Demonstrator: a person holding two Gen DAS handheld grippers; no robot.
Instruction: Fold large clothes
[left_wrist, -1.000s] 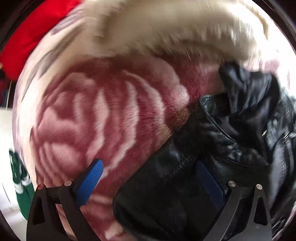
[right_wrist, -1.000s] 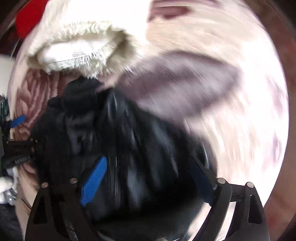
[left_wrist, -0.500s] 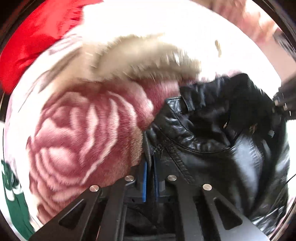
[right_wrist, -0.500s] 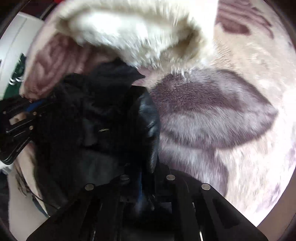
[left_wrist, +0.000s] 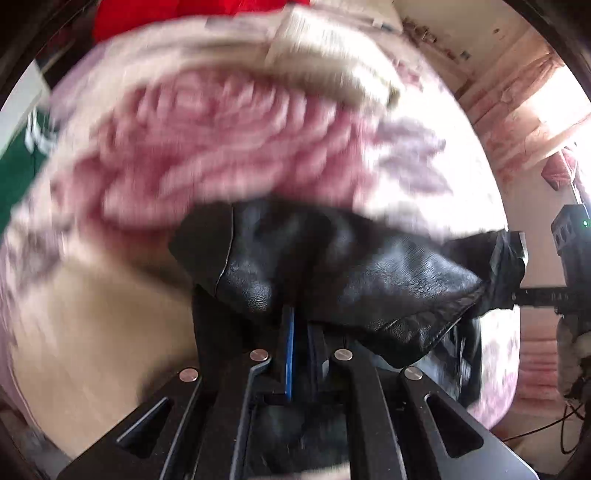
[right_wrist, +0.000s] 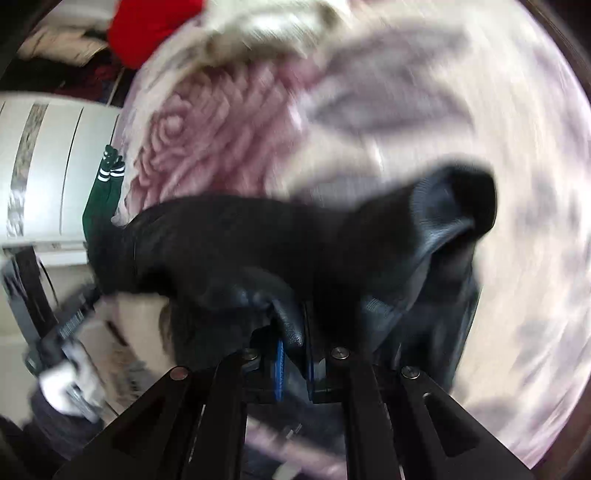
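A black leather jacket (left_wrist: 354, 273) hangs stretched between my two grippers above a bed covered by a pink rose-patterned blanket (left_wrist: 207, 147). My left gripper (left_wrist: 301, 332) is shut on one edge of the leather, its blue pads pinching the fabric. In the left wrist view the other gripper (left_wrist: 569, 291) holds the jacket's far end at the right edge. My right gripper (right_wrist: 295, 347) is shut on the black jacket (right_wrist: 258, 251) too, with leather bunched between its blue pads. The left gripper's body (right_wrist: 70, 325) shows at the lower left of the right wrist view.
A cream fluffy garment (right_wrist: 258, 29) and a red garment (right_wrist: 147, 26) lie at the far end of the blanket (right_wrist: 461, 110). A green garment with white stripes (right_wrist: 103, 192) hangs off the bed's left side next to a white cabinet (right_wrist: 44, 166). Pink curtains (left_wrist: 524, 118) hang at the right.
Both grippers closed on the black jacket, then lifted it off the blanket and pulled apart. The jacket now hangs stretched between them, higher above the bed.
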